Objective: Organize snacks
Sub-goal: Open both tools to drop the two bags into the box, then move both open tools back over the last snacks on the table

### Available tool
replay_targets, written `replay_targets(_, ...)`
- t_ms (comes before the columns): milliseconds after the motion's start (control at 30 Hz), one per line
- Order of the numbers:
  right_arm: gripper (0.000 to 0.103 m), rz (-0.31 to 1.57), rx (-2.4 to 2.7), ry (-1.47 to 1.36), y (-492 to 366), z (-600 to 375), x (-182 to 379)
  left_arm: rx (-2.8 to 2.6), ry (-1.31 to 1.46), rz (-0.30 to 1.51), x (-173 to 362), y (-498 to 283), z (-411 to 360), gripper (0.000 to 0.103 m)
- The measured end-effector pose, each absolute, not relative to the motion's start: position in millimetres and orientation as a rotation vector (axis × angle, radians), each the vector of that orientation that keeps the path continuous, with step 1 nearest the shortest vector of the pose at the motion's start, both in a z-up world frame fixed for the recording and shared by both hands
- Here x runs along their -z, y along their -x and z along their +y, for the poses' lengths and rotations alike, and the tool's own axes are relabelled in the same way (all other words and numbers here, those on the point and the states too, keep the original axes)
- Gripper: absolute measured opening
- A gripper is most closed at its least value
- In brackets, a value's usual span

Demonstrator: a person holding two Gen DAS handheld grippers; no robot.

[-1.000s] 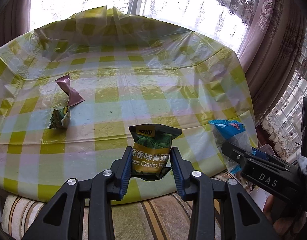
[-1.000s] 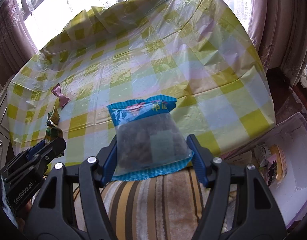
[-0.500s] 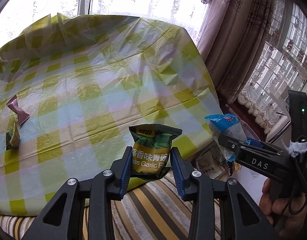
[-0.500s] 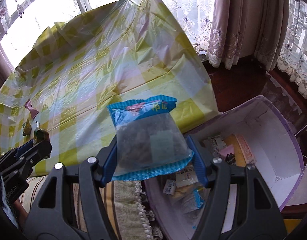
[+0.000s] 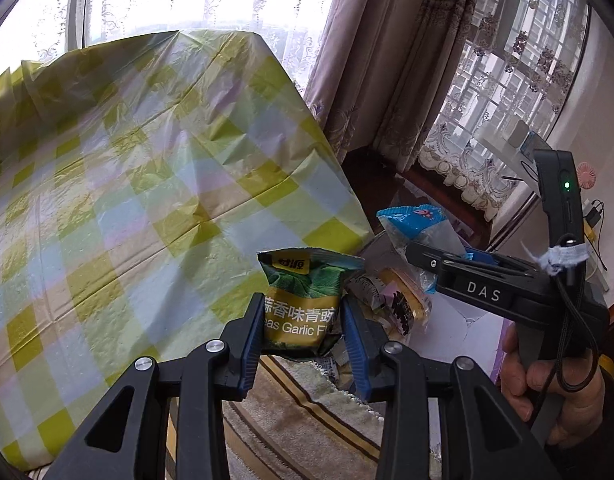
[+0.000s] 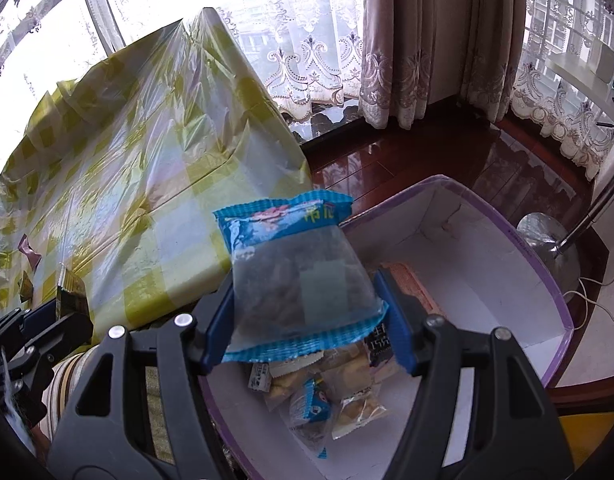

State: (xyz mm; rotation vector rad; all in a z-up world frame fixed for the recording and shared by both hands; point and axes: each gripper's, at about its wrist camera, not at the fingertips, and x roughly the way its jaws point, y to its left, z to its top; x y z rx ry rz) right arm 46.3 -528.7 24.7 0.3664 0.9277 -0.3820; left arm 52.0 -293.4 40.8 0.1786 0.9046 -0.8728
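My left gripper (image 5: 303, 322) is shut on a green and yellow garlic pea packet (image 5: 303, 300), held in the air past the table's right edge. My right gripper (image 6: 307, 320) is shut on a blue-edged clear snack bag (image 6: 299, 276), held above a white box with a purple rim (image 6: 547, 276). The box sits low beside the table and holds several wrapped snacks (image 6: 339, 396). The right gripper and its bag (image 5: 415, 228) also show in the left wrist view, to the right of my packet. The left gripper (image 6: 67, 312) shows at the left of the right wrist view.
A table with a yellow-green checked plastic cloth (image 6: 139, 168) lies to the left. A pink wrapper (image 6: 29, 252) and a small green packet (image 6: 25, 286) lie on it. A striped cushion (image 5: 307, 432) lies below. Curtains (image 6: 427, 40), dark wooden floor (image 6: 447, 168) and a chrome lamp base (image 6: 547, 240) stand beyond the box.
Both grippers have swung right, away from the table and toward the box, each keeping its packet. The box now fills the lower right of the right wrist view.
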Motion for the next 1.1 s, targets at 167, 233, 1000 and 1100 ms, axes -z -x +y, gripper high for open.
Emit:
replay_targets(167,0.069,0.913,0.440,-0.371,-36.3,-546.2,-27.3,0.963,-0.196,0.908,-42.3,-39.3,-310.2,0.039)
replay_targets(233,0.069,0.907,0.459,-0.374,-34.1,-552.3,-27.1,1.000,-0.211,0.904,-42.1,-34.5,-317.9,0.039)
replay_targets(1000,0.070,0.927,0.432,-0.308,-43.8,-527.7,-28.6,0.725,-0.296,0.868,-38.9,-50.5,-299.0,0.064)
replay_targets(1100,0.070,0.919,0.410,-0.281,-47.8,-517.2,-33.3,0.664,-0.289,0.848,-41.5,-58.2,-288.5,0.065)
